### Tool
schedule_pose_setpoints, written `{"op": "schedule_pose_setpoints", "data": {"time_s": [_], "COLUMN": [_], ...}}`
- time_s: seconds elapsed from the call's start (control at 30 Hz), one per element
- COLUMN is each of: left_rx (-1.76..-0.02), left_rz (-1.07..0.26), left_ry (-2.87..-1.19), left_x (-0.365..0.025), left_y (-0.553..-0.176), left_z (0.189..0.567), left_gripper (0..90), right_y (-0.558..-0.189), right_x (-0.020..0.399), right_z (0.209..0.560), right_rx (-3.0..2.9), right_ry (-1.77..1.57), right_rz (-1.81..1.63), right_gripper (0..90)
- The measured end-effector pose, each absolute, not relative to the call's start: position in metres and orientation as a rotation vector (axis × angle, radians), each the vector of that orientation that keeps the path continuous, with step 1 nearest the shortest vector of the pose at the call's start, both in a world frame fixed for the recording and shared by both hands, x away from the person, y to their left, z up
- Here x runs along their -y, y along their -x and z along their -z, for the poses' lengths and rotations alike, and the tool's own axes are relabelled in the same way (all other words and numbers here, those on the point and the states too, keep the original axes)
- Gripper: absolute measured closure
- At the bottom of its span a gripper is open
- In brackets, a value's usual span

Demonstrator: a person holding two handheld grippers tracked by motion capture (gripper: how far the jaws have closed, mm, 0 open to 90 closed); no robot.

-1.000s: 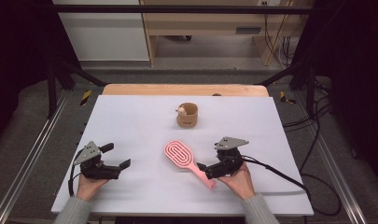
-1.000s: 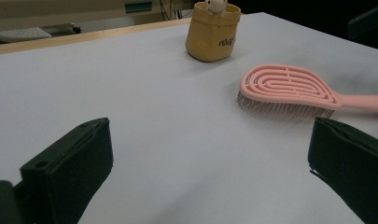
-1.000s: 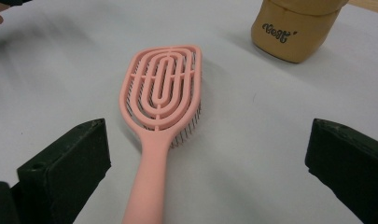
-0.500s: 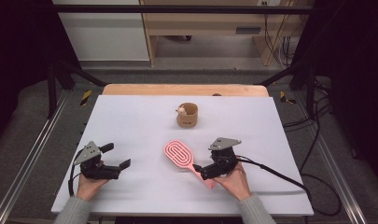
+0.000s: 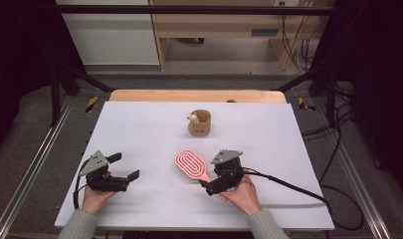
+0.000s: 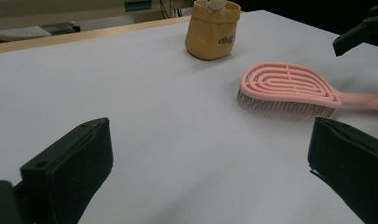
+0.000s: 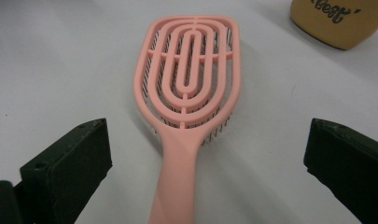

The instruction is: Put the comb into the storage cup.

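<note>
A pink hairbrush [image 5: 190, 164] lies bristles down on the white table [image 5: 139, 129], its handle pointing toward the person. My right gripper [image 5: 212, 179] is open and low over the table, one jaw on each side of the handle. In the right gripper view the brush [image 7: 191, 70] runs straight ahead, and the right gripper [image 7: 200, 172] has clear gaps to the handle on both sides. My left gripper [image 5: 124, 167] rests open at the front left with nothing in it. In the left gripper view the left gripper [image 6: 200, 177] faces the brush [image 6: 287, 84] from a distance.
A small tan fabric cup [image 5: 200, 123] with a pale object sticking out stands behind the brush at mid-table; the cup [image 6: 212, 30] also appears in the left gripper view and the cup [image 7: 338, 21] in the right gripper view. A black cable [image 5: 293, 186] trails right.
My right gripper has slid left and slightly forward, from beside the brush handle to straddling it. The left gripper and the brush have stayed put.
</note>
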State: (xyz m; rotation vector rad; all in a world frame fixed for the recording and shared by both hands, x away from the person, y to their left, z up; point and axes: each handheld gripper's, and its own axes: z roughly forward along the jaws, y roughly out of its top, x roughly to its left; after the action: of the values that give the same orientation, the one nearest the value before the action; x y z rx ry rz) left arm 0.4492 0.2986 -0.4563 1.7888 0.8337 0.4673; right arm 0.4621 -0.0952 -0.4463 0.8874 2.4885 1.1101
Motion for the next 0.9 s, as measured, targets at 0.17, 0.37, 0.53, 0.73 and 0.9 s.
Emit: {"op": "schedule_pose_setpoints", "data": {"time_s": [0.17,0.37,0.53,0.73,0.9], "left_rx": [-0.834,-0.832,-0.833,-0.831,-0.833], "left_rz": [-0.468,-0.466,-0.466,-0.466,-0.463], "left_ry": [-1.791,-1.795,-1.793,-1.8,-1.804], "left_x": [-0.298,-0.298,-0.298,-0.297,-0.297], "left_y": [-0.45,-0.45,-0.449,-0.45,-0.45], "left_z": [0.457,0.457,0.457,0.457,0.457], "left_gripper": [0.0,0.0,0.0,0.0,0.1], "right_y": [-0.464,-0.465,-0.465,-0.464,-0.465], "right_x": [0.094,0.092,0.087,0.082,0.081], "right_z": [0.45,0.453,0.456,0.458,0.461], "right_rx": [-2.51,-2.543,-2.564,-2.593,-2.628], "right_ry": [-0.911,-0.911,-0.899,-0.887,-0.901], "right_rz": [-1.072,-1.06,-1.029,-0.994,-0.98], "right_gripper": [4.2,7.8,13.1,20.3,30.0]}}
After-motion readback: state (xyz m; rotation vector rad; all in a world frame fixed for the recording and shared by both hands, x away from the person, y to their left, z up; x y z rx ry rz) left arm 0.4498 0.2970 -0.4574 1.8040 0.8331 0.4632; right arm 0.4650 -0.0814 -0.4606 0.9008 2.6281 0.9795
